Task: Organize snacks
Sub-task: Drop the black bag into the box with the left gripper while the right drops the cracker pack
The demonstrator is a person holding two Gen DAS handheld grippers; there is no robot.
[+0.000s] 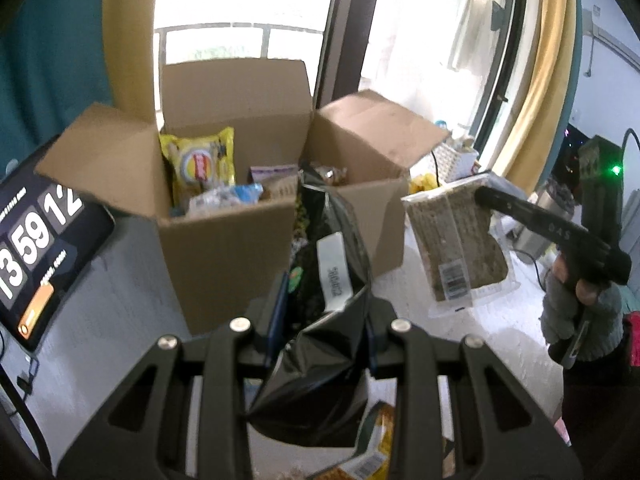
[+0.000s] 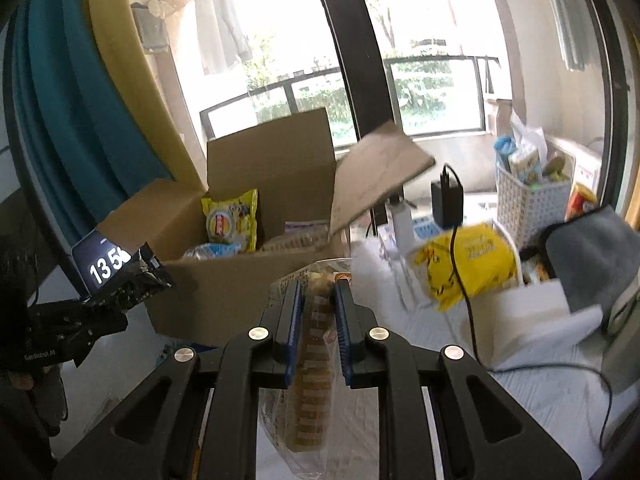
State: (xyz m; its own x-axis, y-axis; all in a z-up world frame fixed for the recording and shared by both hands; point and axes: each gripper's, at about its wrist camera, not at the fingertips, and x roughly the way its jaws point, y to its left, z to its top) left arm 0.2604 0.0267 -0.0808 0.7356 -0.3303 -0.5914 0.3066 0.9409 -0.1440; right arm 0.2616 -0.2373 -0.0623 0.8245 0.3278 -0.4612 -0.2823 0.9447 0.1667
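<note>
An open cardboard box (image 1: 224, 248) stands ahead on the white table, with a yellow snack bag (image 1: 198, 166) and several other packets inside. My left gripper (image 1: 320, 300) is shut on a black snack bag (image 1: 320, 320) held up in front of the box. To the right, my right gripper (image 1: 492, 200) holds a clear pack of brown crackers (image 1: 456, 240) in the air. In the right wrist view the right gripper (image 2: 318, 296) is shut on that cracker pack (image 2: 316, 360), with the box (image 2: 224, 292) just beyond. The left gripper (image 2: 132, 276) with the black bag (image 2: 136, 276) shows at the left.
A tablet showing a clock (image 1: 36, 240) leans left of the box. Right of the box lie a yellow bag (image 2: 468, 264), a white lattice basket (image 2: 532, 200) of snacks, a black charger (image 2: 447, 200) with cable, and a grey cloth (image 2: 592, 256). A packet (image 1: 372, 448) lies under my left gripper.
</note>
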